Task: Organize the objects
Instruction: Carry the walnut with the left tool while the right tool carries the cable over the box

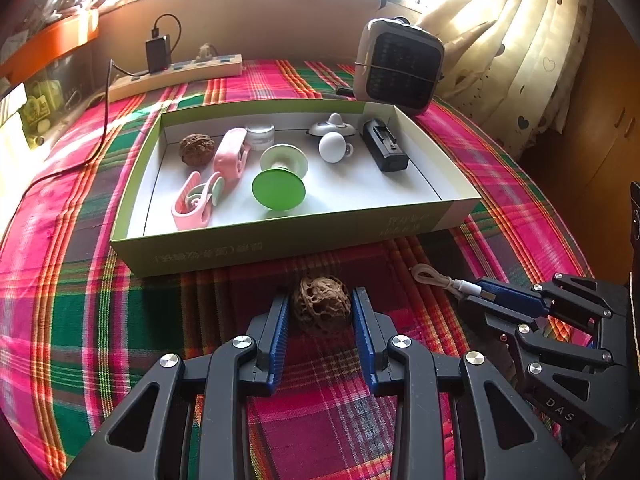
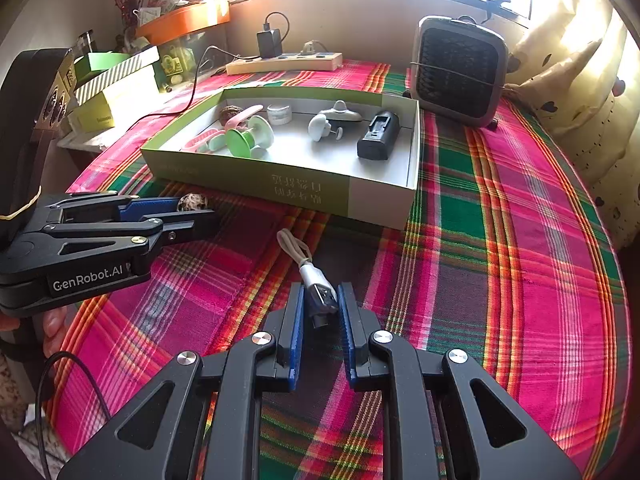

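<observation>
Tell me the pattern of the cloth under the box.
Pink, green and orange plaid cloth, clearest in the right wrist view.

Both cams sit on grippers, low and close over the plaid cloth (image 1: 100,320), tilted down twd window wall. Left cam sees right gripper (image 1: 480,294) at its right; right cam sees left gripper (image 2: 192,210) at its left. Shared: green box (image 1: 280,244), heater (image 2: 460,72), power strip (image 2: 284,62).

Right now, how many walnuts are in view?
2. One brown wrinkled walnut lies in the green cardboard box's back left corner; the other walnut sits on the plaid cloth between the left tongs.
</observation>
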A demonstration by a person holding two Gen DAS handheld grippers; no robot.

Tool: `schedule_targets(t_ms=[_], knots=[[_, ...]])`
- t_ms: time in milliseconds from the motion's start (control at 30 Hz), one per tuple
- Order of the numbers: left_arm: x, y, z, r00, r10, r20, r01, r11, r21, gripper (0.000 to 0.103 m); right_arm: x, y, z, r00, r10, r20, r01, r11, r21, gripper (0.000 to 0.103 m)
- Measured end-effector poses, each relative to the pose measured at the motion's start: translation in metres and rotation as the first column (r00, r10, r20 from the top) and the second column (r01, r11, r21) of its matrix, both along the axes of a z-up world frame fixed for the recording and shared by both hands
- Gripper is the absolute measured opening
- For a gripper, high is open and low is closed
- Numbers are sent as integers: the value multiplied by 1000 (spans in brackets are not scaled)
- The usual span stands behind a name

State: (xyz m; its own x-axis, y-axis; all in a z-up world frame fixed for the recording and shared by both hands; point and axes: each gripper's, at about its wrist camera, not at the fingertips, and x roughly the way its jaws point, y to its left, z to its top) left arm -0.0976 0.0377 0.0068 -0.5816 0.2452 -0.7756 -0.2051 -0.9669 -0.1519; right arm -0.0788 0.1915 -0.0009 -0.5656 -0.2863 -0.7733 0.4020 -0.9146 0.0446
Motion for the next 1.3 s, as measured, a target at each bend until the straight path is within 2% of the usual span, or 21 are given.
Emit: schedule_targets(t_ms=[633,967,1300], knots=[[8,1,15,998,-34,-48,34,999,-12,28,4,9,8,1000,11,10,-10,997,-78,17],[9,-3,18,998,-19,-58,18,1000,-6,28,5,12,13,1000,29,6,-28,993,-118,16],[9,-3,14,999,-18,-46,17,1000,-9,28,6,8,2,998,53,36,-49,994,-96,16]])
